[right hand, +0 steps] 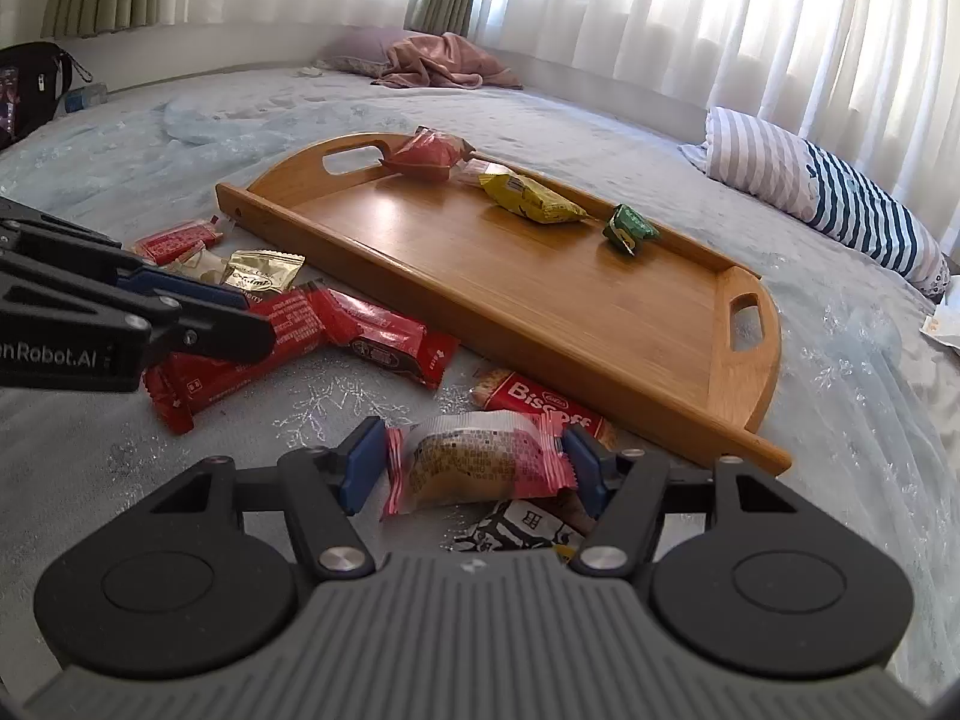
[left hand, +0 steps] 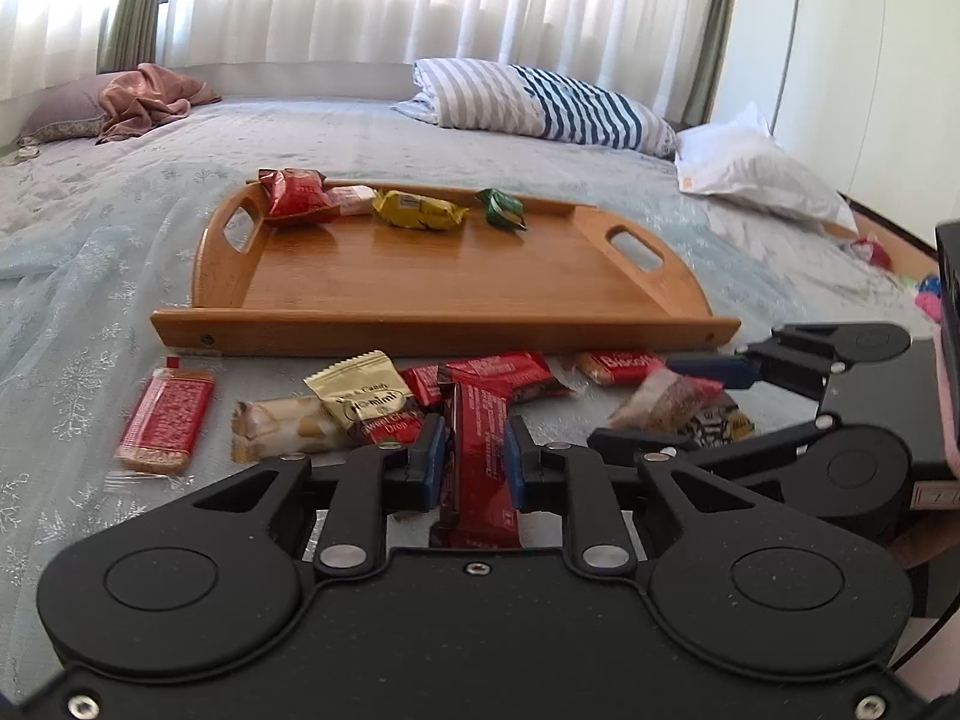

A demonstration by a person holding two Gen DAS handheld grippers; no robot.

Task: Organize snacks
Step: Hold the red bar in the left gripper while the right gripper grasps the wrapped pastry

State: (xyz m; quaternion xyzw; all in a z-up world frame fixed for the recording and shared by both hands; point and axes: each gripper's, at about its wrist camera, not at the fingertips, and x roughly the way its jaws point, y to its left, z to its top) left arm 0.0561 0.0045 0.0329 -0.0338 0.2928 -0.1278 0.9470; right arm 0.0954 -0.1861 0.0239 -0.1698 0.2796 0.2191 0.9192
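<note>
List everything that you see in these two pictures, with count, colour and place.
tray: one, brown wood, on the bed
tray snacks: four, red packet, pinkish packet, yellow packet, green packet, along its far edge
loose snacks: in front of the tray; red wafer pack, cream pack, gold packet, Biscoff pack, black-and-white packet, loose red bar
bedcover: one, pale blue
striped bedding: one, far side
white pillow: one, far right
pink cloth: one, far left
curtains: white, behind
left gripper: shut on held red bar
right gripper: pads at both ends of pink packet; grip unclear
</note>
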